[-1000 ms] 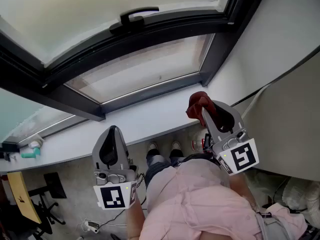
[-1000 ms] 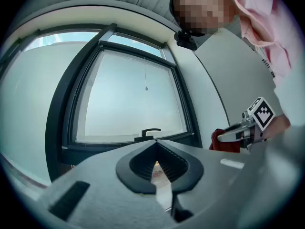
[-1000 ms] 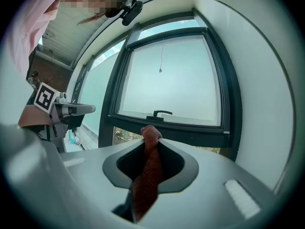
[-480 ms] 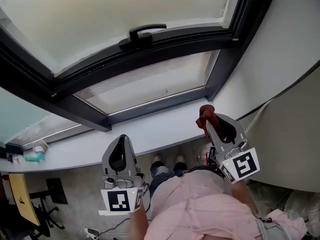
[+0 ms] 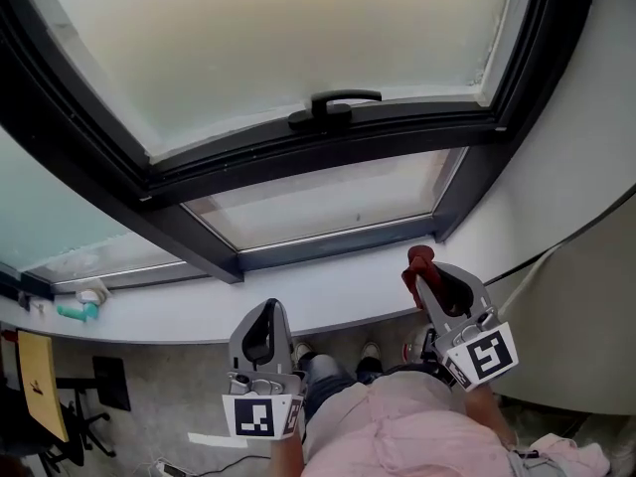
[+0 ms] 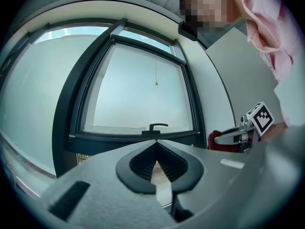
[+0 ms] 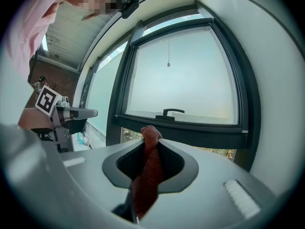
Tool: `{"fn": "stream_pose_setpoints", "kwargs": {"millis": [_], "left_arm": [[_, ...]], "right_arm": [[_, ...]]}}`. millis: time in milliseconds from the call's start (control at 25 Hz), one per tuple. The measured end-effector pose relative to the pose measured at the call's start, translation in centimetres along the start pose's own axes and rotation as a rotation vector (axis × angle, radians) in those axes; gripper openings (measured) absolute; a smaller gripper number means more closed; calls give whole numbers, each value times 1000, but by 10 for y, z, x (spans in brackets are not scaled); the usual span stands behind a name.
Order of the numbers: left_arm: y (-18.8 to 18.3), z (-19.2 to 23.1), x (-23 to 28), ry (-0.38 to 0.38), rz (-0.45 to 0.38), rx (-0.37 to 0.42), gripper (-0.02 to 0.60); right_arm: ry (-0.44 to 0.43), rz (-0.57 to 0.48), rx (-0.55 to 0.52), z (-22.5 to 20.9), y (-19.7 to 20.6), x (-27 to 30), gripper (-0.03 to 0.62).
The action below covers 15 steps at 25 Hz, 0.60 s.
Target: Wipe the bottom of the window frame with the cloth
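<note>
A dark red cloth (image 5: 417,264) (image 7: 148,168) is pinched in my right gripper (image 5: 425,274) (image 7: 151,137), which is shut on it; a bunched end sticks out past the tips. That gripper hangs over the right part of the white sill (image 5: 328,291), short of the dark bottom rail of the window frame (image 5: 338,245) (image 7: 190,136). My left gripper (image 5: 266,318) (image 6: 156,150) is shut with nothing in it, low at the sill's front edge. The tilted sash with its black handle (image 5: 338,103) (image 6: 155,127) stands open above the frame.
A white wall (image 5: 556,167) runs close on the right of the frame. At the sill's far left lie a teal object (image 5: 72,311) and a small white one (image 5: 91,292). Below the sill are the floor, a chair base (image 5: 75,420) and a yellow board (image 5: 40,381).
The view has tipped upward, showing more of the sash. Both grippers sit lower in the picture and have drawn back from the frame toward the sill's front edge. The cloth stays clamped.
</note>
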<state>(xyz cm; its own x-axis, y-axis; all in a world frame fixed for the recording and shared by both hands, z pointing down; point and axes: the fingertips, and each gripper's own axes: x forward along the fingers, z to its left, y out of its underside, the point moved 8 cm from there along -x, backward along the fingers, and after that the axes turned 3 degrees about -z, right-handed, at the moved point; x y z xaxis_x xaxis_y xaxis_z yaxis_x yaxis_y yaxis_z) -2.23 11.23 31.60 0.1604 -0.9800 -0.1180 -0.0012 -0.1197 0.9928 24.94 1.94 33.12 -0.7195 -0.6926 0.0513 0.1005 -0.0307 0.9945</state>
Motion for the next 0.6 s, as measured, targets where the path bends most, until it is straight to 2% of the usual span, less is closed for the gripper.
{"fn": "stream_pose_setpoints", "kwargs": {"millis": [280, 400, 600], "left_arm": [[3, 64, -14, -19, 0, -27, -2], [0, 109, -19, -4, -1, -58, -2], [-13, 194, -26, -9, -15, -31, -2]], "right_arm": [[-12, -42, 26, 44, -16, 51, 69], [15, -46, 31, 73, -24, 83, 69], [43, -53, 42, 131, -42, 137, 69]]}}
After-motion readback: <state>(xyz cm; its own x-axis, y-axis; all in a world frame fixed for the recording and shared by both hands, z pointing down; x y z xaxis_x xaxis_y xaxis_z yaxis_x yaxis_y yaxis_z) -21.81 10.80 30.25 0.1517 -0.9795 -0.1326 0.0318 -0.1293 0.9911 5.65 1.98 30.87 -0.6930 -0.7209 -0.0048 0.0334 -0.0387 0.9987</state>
